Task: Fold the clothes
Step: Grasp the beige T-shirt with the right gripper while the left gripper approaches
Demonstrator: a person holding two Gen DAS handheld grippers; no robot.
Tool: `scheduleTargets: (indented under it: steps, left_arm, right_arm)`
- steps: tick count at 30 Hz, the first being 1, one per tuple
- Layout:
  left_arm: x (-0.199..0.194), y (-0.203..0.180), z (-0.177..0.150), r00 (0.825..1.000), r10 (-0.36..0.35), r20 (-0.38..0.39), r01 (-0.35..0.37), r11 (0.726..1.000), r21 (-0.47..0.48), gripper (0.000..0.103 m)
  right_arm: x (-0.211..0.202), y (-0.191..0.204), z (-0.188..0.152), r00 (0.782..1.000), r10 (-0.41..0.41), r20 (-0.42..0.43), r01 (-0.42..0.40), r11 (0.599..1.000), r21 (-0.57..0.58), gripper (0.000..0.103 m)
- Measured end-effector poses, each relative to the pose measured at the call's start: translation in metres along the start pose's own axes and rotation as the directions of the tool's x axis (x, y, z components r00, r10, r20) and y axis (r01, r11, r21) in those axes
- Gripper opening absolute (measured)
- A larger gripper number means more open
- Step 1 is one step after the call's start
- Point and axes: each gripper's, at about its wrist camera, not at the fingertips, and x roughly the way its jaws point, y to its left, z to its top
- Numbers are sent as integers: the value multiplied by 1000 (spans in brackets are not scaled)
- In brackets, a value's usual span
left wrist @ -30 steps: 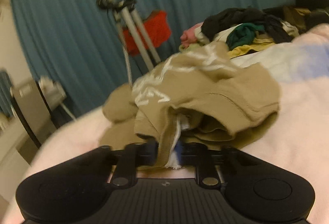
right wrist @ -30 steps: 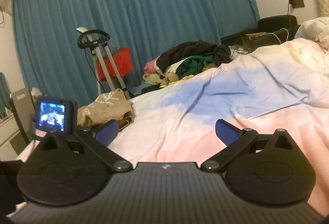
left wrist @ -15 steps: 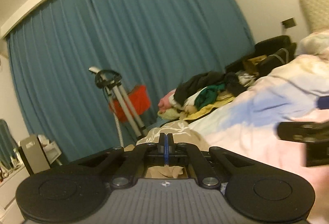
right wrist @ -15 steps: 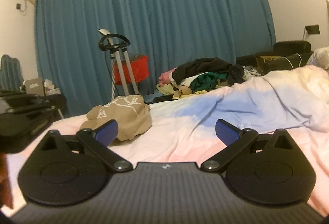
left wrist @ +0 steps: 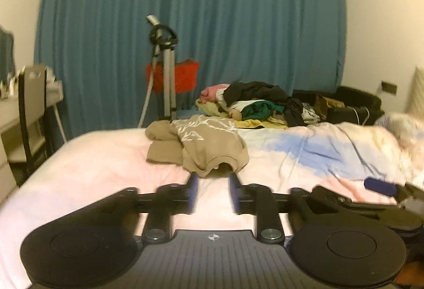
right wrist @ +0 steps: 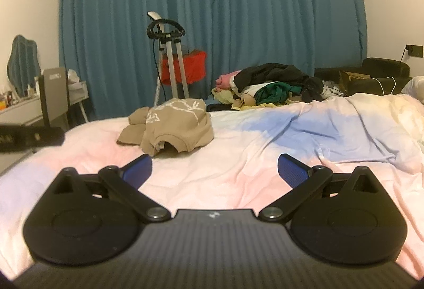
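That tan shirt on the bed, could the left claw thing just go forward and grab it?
Probably yes. The tan shirt lies just ahead of the left gripper, whose jaws stand slightly apart, with only bare bedspread between.

Soft tan cloth shirt point(left wrist: 212, 142) with a white print is lying ahead of the left gripper point(left wrist: 212, 192), matt black plastic with ribbed blue pads point(right wrist: 292, 169). Wrinkled cotton-like quilt point(right wrist: 265, 156). Pleated curtain point(right wrist: 212, 24) behind a shiny metal stand point(right wrist: 169, 69).
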Motion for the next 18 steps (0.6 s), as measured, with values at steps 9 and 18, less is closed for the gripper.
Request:
scheduleTargets:
  steps: [9,18]
  left_arm:
    - [6,7,3,1000,13,2,-13,1000,10,90]
    - [10,21,17,997,70,28,-68,995,-74,103]
  right_arm:
    - [19,5,-14,997,-25,-74,24,1000,-10,103]
    - [56,17,-18,993,30,-114,-38,997,-67,101]
